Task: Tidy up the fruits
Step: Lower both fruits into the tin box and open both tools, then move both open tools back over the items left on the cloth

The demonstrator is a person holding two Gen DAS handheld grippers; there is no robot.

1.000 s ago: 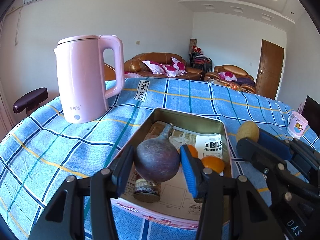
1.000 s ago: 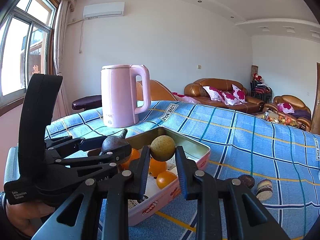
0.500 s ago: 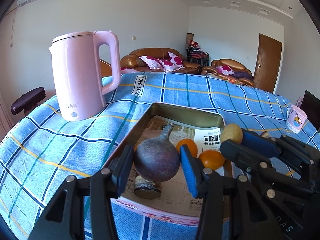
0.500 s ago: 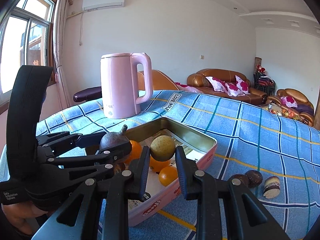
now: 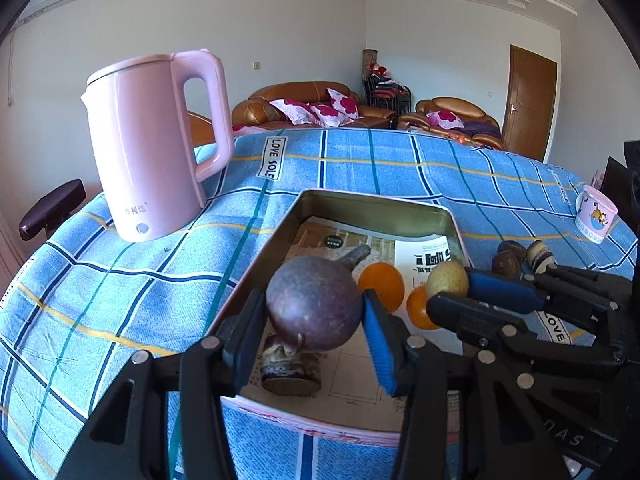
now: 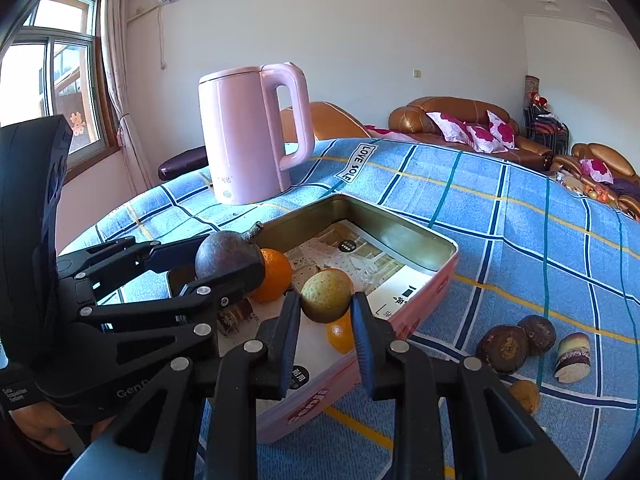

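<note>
Nearest the left camera, the left gripper [image 5: 314,326] pinches a purple fruit [image 5: 314,310] across its round middle, held over the near end of the tin [image 5: 376,204]. Beside it the right gripper [image 6: 325,322] pinches a small yellow-green fruit [image 6: 326,294], also above the tin. Both look firm, smooth and light, likely to slip unless squeezed at the widest part. Two oranges [image 5: 382,286] and a cut fruit piece [image 5: 290,370] lie on paper inside. More fruit [image 6: 502,348] sits on the checked blue cloth [image 6: 500,216] to the right. Farther off stand a pink kettle [image 5: 154,146] and brown sofas [image 5: 304,106].
</note>
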